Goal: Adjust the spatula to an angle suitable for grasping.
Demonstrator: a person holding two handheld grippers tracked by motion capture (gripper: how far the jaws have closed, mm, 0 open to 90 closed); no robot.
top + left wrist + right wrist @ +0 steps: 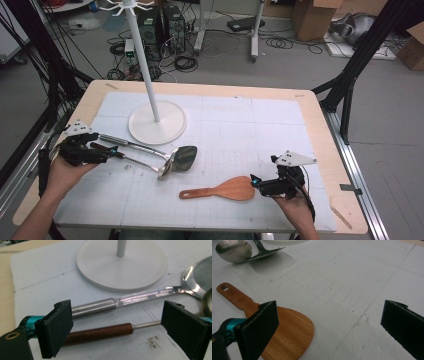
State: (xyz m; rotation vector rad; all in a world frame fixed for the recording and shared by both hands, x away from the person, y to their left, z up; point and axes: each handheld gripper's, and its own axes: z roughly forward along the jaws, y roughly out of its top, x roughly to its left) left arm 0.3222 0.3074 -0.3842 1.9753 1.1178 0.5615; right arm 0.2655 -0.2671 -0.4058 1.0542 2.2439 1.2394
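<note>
A ladle with a brown handle (107,151) and steel bowl (165,171) lies at the table's left. Beside it lies a steel-handled turner (131,144) with its head (184,157) by the bowl. My left gripper (106,145) is open, and its jaws stand either side of the brown handle (100,332), not touching it. The steel handle (93,307) lies just beyond. A wooden rice paddle (222,190) rests front centre. My right gripper (264,170) is open at the paddle's blade end, its left pad (259,327) over the blade (289,332).
A white hook stand rises from a round base (158,123) behind the utensils, and the base (121,263) is close ahead in the left gripper view. A white grid mat (260,135) covers the wooden table (320,125). Cables and boxes lie on the floor beyond.
</note>
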